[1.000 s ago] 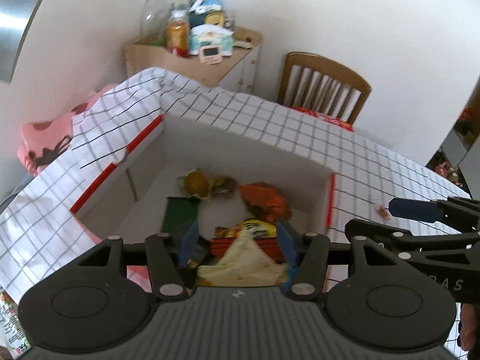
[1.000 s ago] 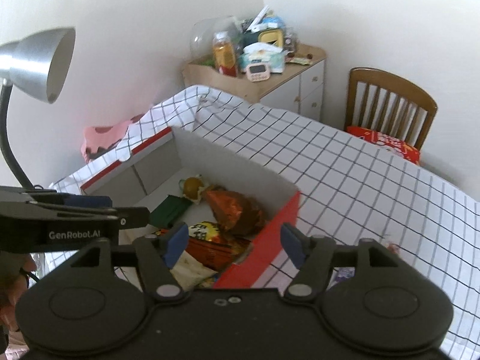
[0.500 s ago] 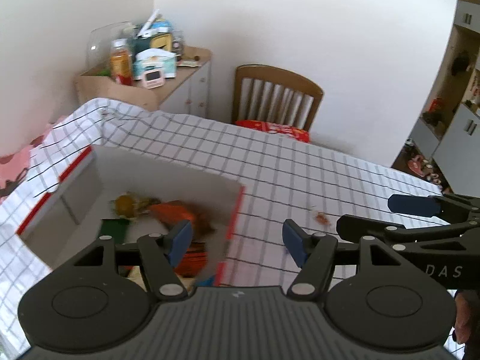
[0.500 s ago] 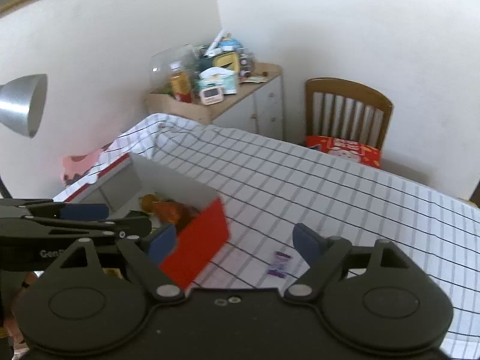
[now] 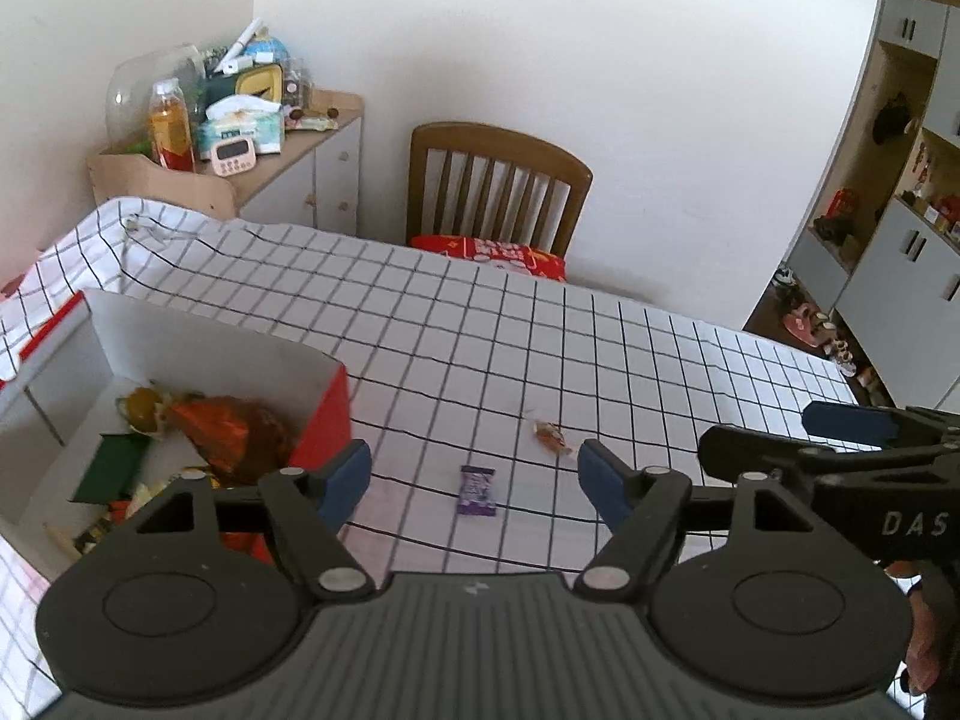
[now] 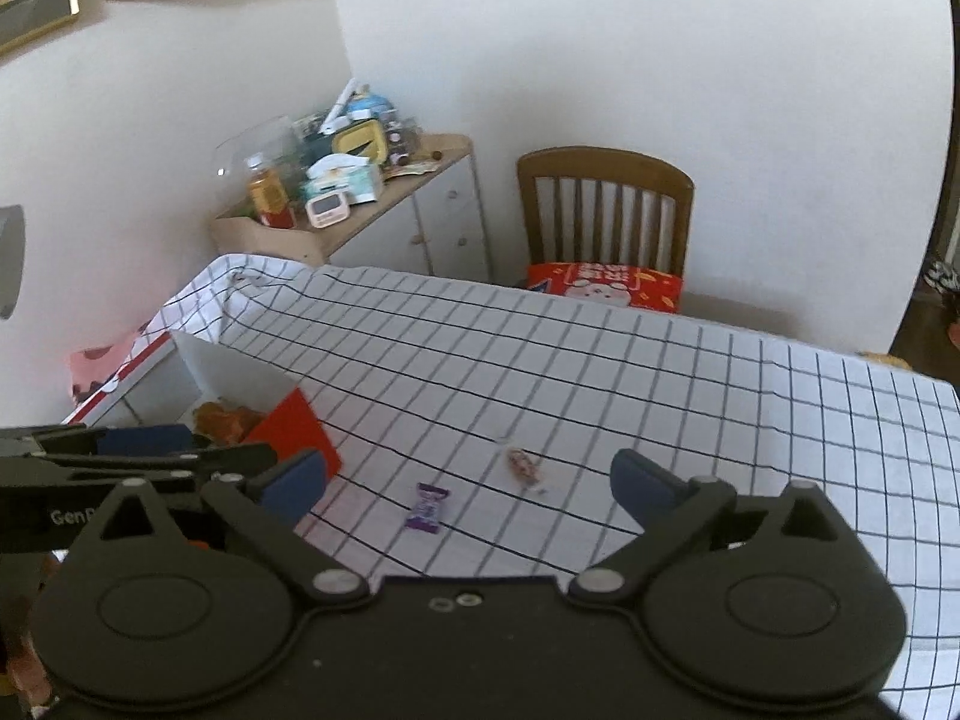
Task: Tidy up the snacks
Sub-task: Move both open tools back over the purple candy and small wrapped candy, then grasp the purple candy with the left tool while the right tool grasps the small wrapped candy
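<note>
A small purple candy [image 5: 477,490] [image 6: 427,508] lies on the checked tablecloth, with a small orange wrapped candy [image 5: 551,437] [image 6: 523,466] just beyond it to the right. The red and white box [image 5: 327,408] [image 6: 294,420] at the left holds several snack packets. My left gripper [image 5: 474,477] hovers above the purple candy, jaws opening, nothing between them. My right gripper [image 6: 468,483] stands beside it on the right, jaws opening wide and empty, above both candies.
A wooden chair [image 5: 498,192] with a red cushion stands at the table's far side. A cluttered cabinet [image 5: 240,144] sits in the corner. Shelves and cupboards [image 5: 900,192] line the right wall. The checked tablecloth [image 5: 600,348] stretches right of the box.
Both grippers swung right, away from the box and over the tablecloth where the two candies lie. Both sets of jaws have spread wider.
</note>
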A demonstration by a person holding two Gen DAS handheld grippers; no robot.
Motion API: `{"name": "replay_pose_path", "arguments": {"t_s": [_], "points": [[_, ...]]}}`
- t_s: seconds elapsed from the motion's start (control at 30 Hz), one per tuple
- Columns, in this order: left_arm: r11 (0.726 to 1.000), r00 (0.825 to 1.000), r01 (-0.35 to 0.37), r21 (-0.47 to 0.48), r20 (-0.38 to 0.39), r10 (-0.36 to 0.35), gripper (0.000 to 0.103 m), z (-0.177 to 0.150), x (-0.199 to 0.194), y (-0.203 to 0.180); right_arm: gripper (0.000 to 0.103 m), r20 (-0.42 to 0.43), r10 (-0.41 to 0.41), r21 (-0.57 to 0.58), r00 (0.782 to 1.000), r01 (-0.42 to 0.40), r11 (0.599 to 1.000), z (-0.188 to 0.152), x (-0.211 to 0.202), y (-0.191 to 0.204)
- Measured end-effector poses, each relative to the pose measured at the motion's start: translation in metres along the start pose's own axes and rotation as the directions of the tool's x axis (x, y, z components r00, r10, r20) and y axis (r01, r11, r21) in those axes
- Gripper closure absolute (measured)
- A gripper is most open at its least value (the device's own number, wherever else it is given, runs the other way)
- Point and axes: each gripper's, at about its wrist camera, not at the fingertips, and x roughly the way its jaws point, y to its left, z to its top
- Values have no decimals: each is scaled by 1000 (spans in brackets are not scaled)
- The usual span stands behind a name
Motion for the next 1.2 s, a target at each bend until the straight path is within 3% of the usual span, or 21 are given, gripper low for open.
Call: {"name": "replay_pose_path", "arguments": {"t_s": [0.27,0.57,0.83,1.0,1.2], "points": [[1000,998,-6,3,-68,6,26,-14,36,-18,1,-51,-22,49,998,24,999,-11,21,-33],[1000,983,1,-10,-182,-3,26,-25,84,-21,2,-146,-37,108,989,53,993,-24,67,-63],[999,970,-54,-8,-238,50,27,-20,141,-18,16,-209,-33,62,977,46,997,-17,120,-62],[998,966,-53,-33,-254,43,28,-20,165,-11,21,-237,-26,46,971,38,998,-6,151,-59],[998,966,-56,-31,-256,46,41,-23,182,-9,30,-273,-23,1,962,24,1000,-2,183,-45]]}}
